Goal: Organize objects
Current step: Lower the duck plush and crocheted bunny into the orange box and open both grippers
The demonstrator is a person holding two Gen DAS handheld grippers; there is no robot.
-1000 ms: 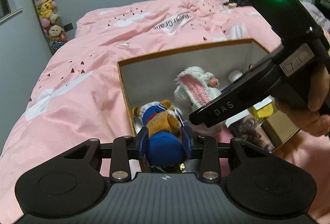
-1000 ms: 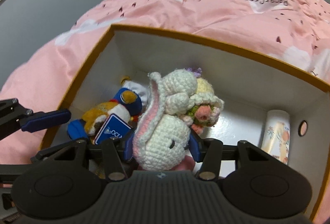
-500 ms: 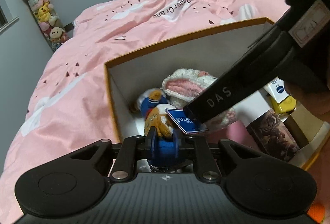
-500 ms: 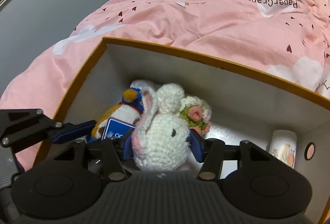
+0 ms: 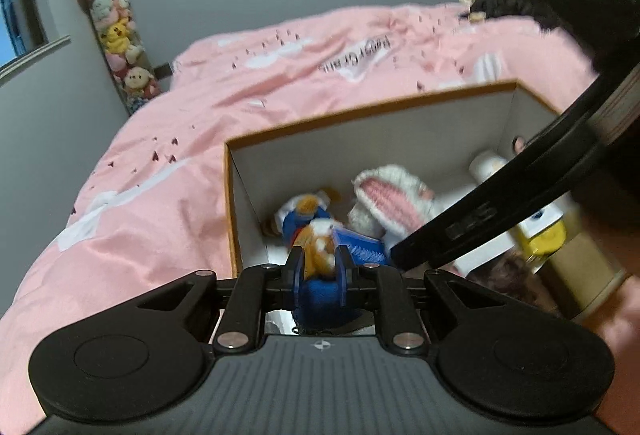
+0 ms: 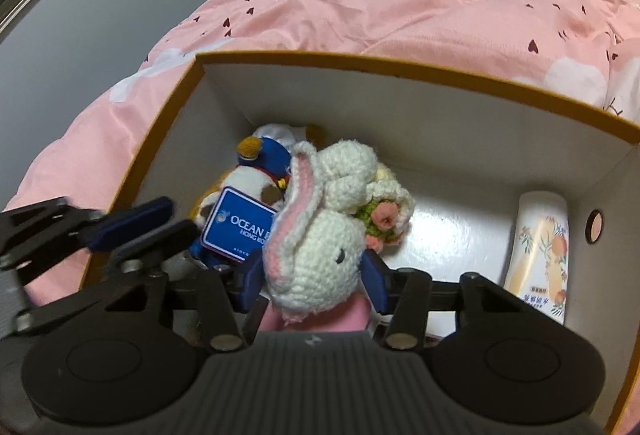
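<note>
Inside the orange-rimmed box (image 6: 400, 65), the left gripper (image 5: 319, 277) pinches the sailor plush (image 5: 316, 247), seemingly, while the right gripper (image 6: 314, 281) is closing around the crocheted rabbit (image 6: 320, 247).

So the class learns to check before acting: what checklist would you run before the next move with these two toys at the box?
1. Left gripper shut on sailor plush: ok.
2. Right gripper jaws closing, crochet bunny between them: ok.
3. Both toys within the box walls: ok.
4. Bare floor beside the bottle: ok.
5. Grippers clear of each other: cannot tell.
</note>
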